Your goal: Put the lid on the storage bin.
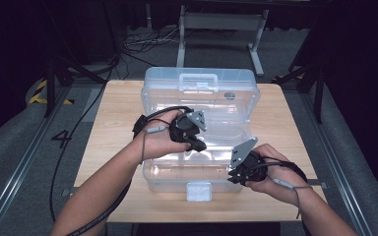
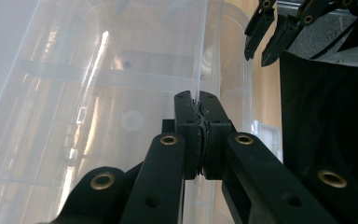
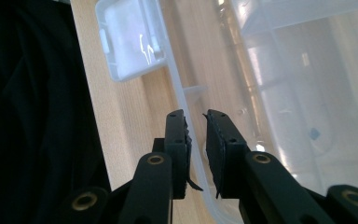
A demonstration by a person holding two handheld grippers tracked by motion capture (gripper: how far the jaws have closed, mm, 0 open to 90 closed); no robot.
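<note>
Wooden table (image 1: 118, 123), clear plastic box (image 1: 202, 93) lying open at its middle. Left gripper (image 2: 199, 100) has its jaws clamped tight on a thin inner wall of the box. Right gripper (image 3: 196, 116), jaws narrowly parted, straddles the box's front rim without pinching it.

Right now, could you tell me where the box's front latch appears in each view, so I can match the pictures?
High view: the latch hangs at the box's near edge, bottom centre, between the two hands.
Left gripper view: it shows at right of centre, past the shut jaws of the left gripper.
Right gripper view: it sits at upper left.
Shared landmark: the wooden table.
</note>
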